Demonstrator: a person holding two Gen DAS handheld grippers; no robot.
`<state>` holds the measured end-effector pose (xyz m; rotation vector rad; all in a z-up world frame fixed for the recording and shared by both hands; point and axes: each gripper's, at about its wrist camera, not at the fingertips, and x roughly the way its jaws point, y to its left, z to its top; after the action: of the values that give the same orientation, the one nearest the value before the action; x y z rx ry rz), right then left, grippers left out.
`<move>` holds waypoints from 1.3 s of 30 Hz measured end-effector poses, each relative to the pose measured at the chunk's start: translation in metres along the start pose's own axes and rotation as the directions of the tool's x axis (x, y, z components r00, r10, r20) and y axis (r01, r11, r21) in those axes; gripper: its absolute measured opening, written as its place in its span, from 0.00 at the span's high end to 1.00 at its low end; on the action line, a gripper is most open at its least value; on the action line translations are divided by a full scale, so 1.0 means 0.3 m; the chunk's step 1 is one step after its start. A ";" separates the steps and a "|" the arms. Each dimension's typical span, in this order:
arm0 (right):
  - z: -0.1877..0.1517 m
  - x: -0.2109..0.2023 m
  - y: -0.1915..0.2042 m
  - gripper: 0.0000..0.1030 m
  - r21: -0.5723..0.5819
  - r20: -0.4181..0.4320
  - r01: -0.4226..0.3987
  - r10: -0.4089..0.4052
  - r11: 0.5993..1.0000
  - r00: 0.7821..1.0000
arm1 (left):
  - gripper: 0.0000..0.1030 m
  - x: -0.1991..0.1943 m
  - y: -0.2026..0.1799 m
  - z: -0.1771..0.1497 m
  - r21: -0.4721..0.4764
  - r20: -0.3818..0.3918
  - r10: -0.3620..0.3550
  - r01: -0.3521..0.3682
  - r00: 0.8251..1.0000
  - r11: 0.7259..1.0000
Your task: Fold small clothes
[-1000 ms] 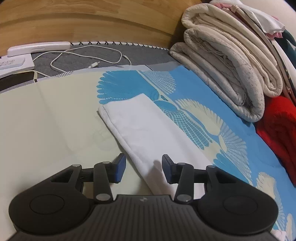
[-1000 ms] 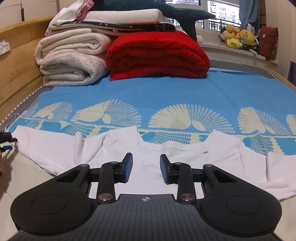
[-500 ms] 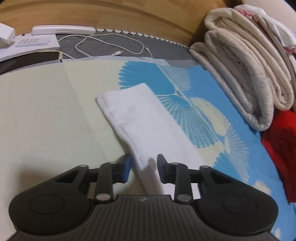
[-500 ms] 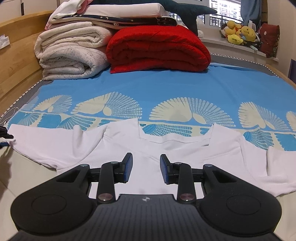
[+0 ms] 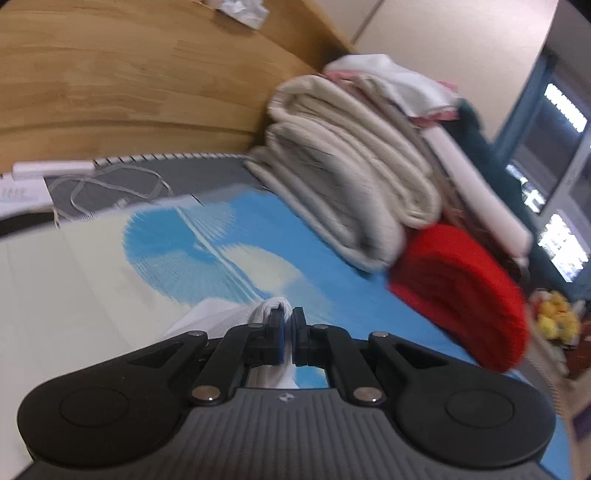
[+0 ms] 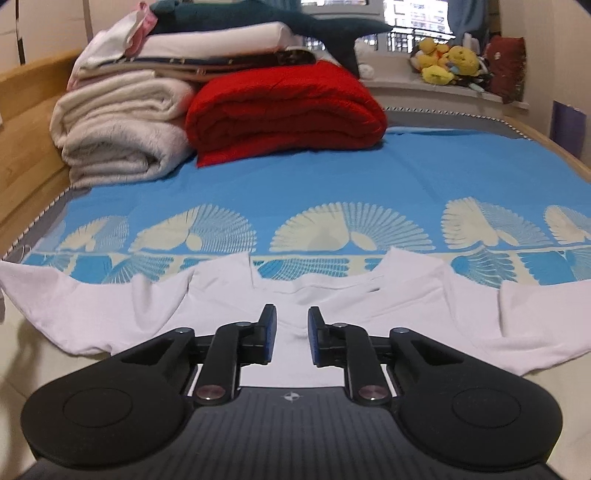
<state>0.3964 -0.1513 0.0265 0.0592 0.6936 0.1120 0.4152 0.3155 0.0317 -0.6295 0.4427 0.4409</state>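
Open blue bedsheet [image 6: 332,173] ahead offers clear passage; folded cream blankets [image 6: 118,136], red quilt [image 6: 284,110] block far-left corner; wooden headboard [image 5: 122,81] bounds left.

Soft, warm indoor light is seen in both views. The left wrist view is smeared badly by motion blur, especially the folded blankets [image 5: 343,177] and headboard [image 5: 129,81]. The right wrist view is kept sharp, windows [image 6: 413,14] blown out, edges bent by fisheye
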 end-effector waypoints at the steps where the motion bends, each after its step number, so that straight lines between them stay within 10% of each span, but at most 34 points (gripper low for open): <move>1: 0.000 -0.016 -0.009 0.83 0.011 0.003 0.001 -0.002 1.000 1.000 | 0.97 -0.041 -0.020 -0.037 -0.012 -0.012 -0.028 0.028 1.000 1.000; 8: -0.040 -0.091 -0.068 0.82 0.056 -0.016 0.019 -0.018 0.998 1.000 | 0.97 -0.044 -0.167 -0.332 0.008 -0.237 -0.102 0.107 0.966 0.994; 15: -0.120 -0.088 -0.141 0.83 0.123 -0.058 0.076 -0.069 0.990 0.996 | 0.97 -0.026 -0.395 -0.431 0.081 -0.230 -0.171 0.194 0.958 0.978; 17: -0.122 -0.078 -0.157 0.87 0.132 -0.056 0.104 -0.097 0.986 0.994 | 0.97 -0.054 -0.498 -0.477 0.130 -0.254 -0.255 0.294 0.933 0.947; 19: -0.113 -0.061 -0.188 0.87 0.165 -0.057 0.123 -0.115 0.979 0.992 | 0.96 -0.069 -0.588 -0.541 0.159 -0.339 -0.363 0.433 0.868 0.887; 22: -0.104 -0.020 -0.230 0.80 0.211 -0.069 0.161 -0.150 0.964 0.986 | 0.78 -0.035 -0.676 -0.644 0.173 -0.588 -0.420 0.614 0.692 0.770; 30: -0.111 0.120 -0.276 0.73 0.325 -0.150 0.139 -0.094 0.935 0.984 | 0.73 0.113 -0.475 -0.558 0.198 -0.504 -0.176 0.312 0.845 0.929; 39: -0.115 0.245 -0.052 0.72 0.185 -0.227 -0.127 0.168 0.975 0.959 | 0.73 0.215 -0.338 -0.456 0.148 -0.516 -0.070 0.169 0.854 0.974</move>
<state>0.4317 -0.1571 -0.0481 0.2639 0.9410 0.2070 0.4851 0.1710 -0.0540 -0.5811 0.9351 0.1002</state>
